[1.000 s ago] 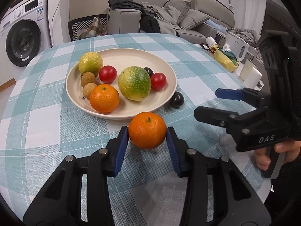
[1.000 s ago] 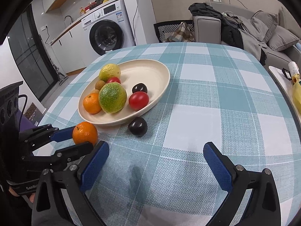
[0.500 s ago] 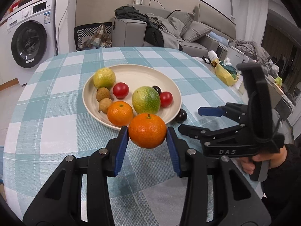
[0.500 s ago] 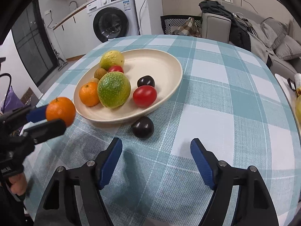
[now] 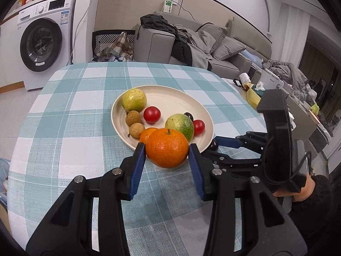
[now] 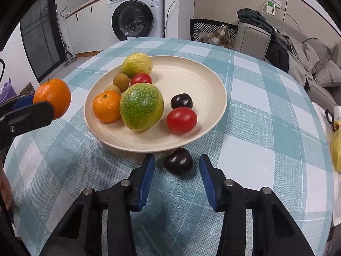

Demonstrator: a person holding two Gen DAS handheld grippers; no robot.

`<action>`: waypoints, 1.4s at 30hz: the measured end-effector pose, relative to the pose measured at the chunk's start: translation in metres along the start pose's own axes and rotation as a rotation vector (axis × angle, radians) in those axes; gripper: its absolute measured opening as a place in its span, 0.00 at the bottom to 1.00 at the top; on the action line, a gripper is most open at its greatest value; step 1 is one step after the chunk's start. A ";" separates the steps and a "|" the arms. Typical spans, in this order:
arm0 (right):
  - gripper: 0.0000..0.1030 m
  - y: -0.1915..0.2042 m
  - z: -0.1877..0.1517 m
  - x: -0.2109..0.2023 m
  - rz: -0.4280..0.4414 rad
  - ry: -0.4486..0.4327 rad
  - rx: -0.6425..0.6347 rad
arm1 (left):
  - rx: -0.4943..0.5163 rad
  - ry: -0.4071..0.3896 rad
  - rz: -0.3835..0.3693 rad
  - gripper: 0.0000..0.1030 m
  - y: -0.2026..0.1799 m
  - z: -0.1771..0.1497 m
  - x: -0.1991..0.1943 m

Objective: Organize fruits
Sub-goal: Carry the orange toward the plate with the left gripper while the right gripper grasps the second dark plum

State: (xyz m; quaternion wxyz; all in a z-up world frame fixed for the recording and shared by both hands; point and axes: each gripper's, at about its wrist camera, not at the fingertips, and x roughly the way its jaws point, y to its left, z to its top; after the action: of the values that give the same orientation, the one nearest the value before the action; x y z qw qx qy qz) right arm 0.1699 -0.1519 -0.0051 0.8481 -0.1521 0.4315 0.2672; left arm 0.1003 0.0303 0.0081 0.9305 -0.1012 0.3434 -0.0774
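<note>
1. Between the blue pads of the left gripper [image 5: 167, 151] sits an orange mandarin [image 5: 167, 148], clamped on both sides and held clear of the checked tablecloth [image 5: 70, 115].
2. Just beyond the left gripper's tips lies the near rim of the cream plate [image 5: 170, 93], which rests on the cloth.
3. On the plate, straight past the held mandarin, a second mandarin [image 6: 106, 106] shows, mostly hidden behind the first in the left wrist view.
4. Further out from the left tongs and to their left are two brown longans [image 5: 133, 117] touching each other, with a yellow-green fruit [image 5: 134, 99] at the plate's far left.
5. A mottled green fruit [image 6: 141, 106] lies beside the second mandarin, and a red tomato [image 6: 181, 120] and a dark plum [image 6: 181, 101] lie to its right, near the plate's rim; another tomato [image 5: 152, 114] sits mid-plate.
6. The right gripper [image 6: 177, 166] points down at the cloth, close under the plate's near edge.
7. Between its fingers, towards their tips, lies a dark plum on the cloth [image 6: 178, 161], just beside the plate rim.
8. The right jaws have just been closing around that plum; a gap shows on each side, so the pads are not yet pressing on it.
9. Seen from the right tongs, the left gripper and its mandarin hang off to the far left, beside the plate.
</note>
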 end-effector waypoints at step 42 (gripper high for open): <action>0.26 -0.021 0.034 -0.046 0.100 -0.238 0.121 | -0.005 -0.043 0.090 0.37 0.013 0.024 0.052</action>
State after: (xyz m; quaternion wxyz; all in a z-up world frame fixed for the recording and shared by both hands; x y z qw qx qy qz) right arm 0.1813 -0.1671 0.0527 0.8865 -0.0462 0.3503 0.2988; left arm 0.1555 0.0352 -0.0097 0.9400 -0.0898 0.3276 -0.0324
